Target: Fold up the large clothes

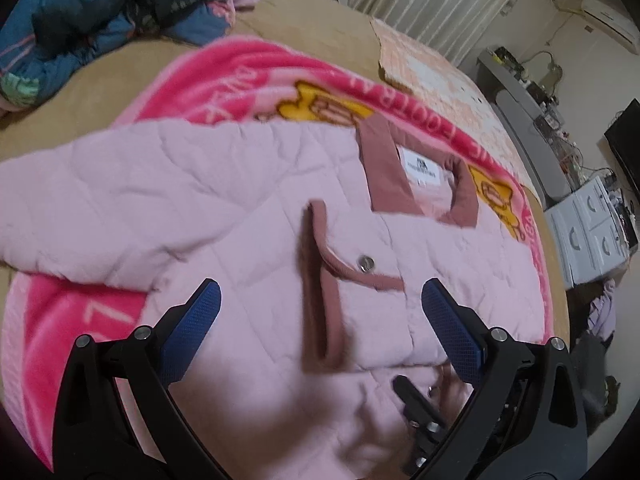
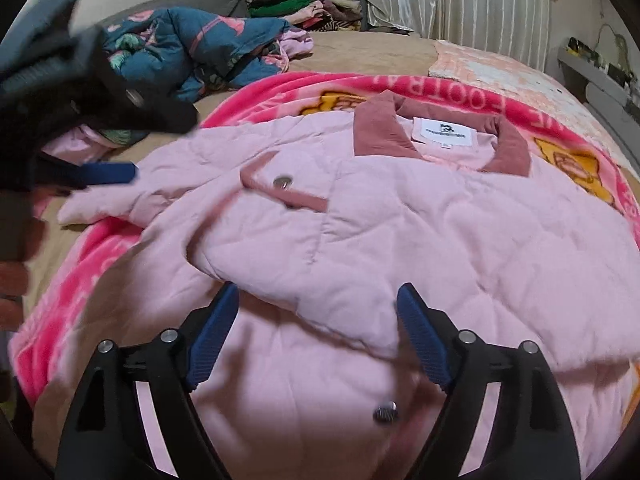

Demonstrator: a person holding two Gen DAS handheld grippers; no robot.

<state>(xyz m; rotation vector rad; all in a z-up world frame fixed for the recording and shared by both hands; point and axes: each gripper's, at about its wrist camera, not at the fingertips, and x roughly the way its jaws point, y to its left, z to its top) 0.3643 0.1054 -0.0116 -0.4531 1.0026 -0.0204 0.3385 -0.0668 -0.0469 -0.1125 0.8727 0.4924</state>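
Observation:
A light pink quilted jacket [image 1: 224, 208] with a dusty-rose collar [image 1: 384, 172] lies spread on a pink fleece blanket [image 1: 248, 76]. It also fills the right wrist view [image 2: 440, 232], one sleeve folded across its front. My left gripper [image 1: 320, 300] is open and empty, hovering above the jacket near a cuff with a metal snap [image 1: 365, 263]. My right gripper [image 2: 318, 300] is open and empty above the jacket's lower front. The left gripper [image 2: 108, 172] also shows at the left edge of the right wrist view, blurred.
The blanket [image 2: 280, 88] lies on a tan bed cover [image 2: 360, 52]. A crumpled blue floral quilt [image 2: 192, 52] and stacked clothes [image 2: 304, 4] sit at the back. White drawers [image 1: 588, 232] and a cluttered shelf [image 1: 532, 92] stand beside the bed.

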